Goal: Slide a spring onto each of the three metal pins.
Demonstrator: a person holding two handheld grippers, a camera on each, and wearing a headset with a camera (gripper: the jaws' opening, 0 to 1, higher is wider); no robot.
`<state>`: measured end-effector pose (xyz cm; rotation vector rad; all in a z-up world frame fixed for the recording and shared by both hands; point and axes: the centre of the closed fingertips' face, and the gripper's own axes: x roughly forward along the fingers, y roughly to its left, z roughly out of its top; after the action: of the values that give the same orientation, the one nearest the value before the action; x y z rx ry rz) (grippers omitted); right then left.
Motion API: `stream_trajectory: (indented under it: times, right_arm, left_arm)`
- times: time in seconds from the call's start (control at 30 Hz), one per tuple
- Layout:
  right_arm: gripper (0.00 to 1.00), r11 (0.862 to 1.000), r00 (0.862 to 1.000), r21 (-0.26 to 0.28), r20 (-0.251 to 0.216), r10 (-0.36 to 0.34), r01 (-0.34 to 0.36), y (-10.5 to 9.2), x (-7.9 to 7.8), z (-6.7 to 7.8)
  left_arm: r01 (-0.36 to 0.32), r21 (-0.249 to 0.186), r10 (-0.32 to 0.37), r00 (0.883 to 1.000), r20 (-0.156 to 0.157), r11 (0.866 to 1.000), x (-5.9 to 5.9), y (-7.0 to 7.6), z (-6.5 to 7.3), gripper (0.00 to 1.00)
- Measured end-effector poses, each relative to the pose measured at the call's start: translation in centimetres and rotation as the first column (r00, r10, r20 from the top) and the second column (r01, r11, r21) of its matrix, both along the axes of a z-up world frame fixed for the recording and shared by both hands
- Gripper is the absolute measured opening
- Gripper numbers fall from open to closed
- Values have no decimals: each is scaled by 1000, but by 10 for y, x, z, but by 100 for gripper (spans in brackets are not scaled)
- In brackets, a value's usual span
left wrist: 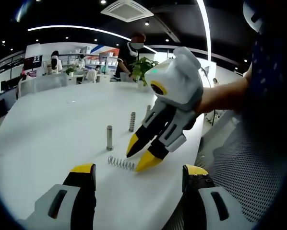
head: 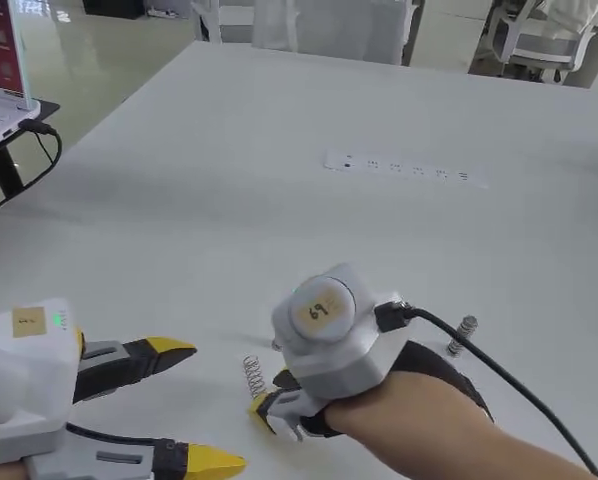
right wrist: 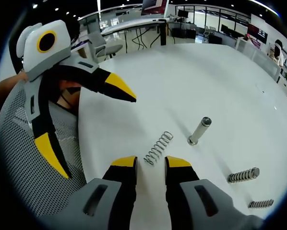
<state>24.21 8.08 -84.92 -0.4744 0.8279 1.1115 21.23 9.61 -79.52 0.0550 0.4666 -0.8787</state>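
Fingers of our right gripper stand parted, one either side of the loose spring's near end, not yet closed.
We judge the spring light, bouncy and apt to roll, so a gentle pinch across the mid coils suits it. It lies flat on the table, near the bare pin. Our right hand tips downward, and our left gripper hovers wide open.

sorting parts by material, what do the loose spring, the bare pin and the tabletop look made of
Loose spring: thin silvery wire wound in open coils, likely steel.
Bare pin: solid metal, probably steel, smooth satin grey with a bright highlight down its side.
Tabletop: white, smooth and low-gloss with soft reflections, perhaps laminate; the look leaves it open.
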Motion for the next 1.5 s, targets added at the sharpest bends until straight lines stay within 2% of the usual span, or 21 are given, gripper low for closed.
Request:
stream_trajectory:
  times: [0.23,0.43,0.73,1.1,1.33,1.5]
  right_arm:
    - [21,1000,1000,-7,0,-21,21,3,3,-3]
    - [21,1000,999,-17,36,-6,6,7,6,-5]
    - [17,999,998,-44,58,3,0,-1,11,-9]
    - [15,998,998,-58,65,-25,29,-17,19,-9]
    - [9,997,997,-72,68,-22,27,-21,21,-9]
    - [8,997,998,-75,61,-9,13,-23,18,-8]
  left_arm:
    - [-1,-3,1,1000,3,1000,0,0,1,69]
    - [-3,-4,3,1000,3,1000,1,1,1,69]
    - [-5,-6,5,1000,1,1000,2,1,1,69]
    - [-3,-2,3,1000,-1,1000,1,0,1,69]
    - [-5,-1,5,1000,-1,1000,1,0,0,69]
    - [-6,0,6,1000,0,1000,1,0,0,69]
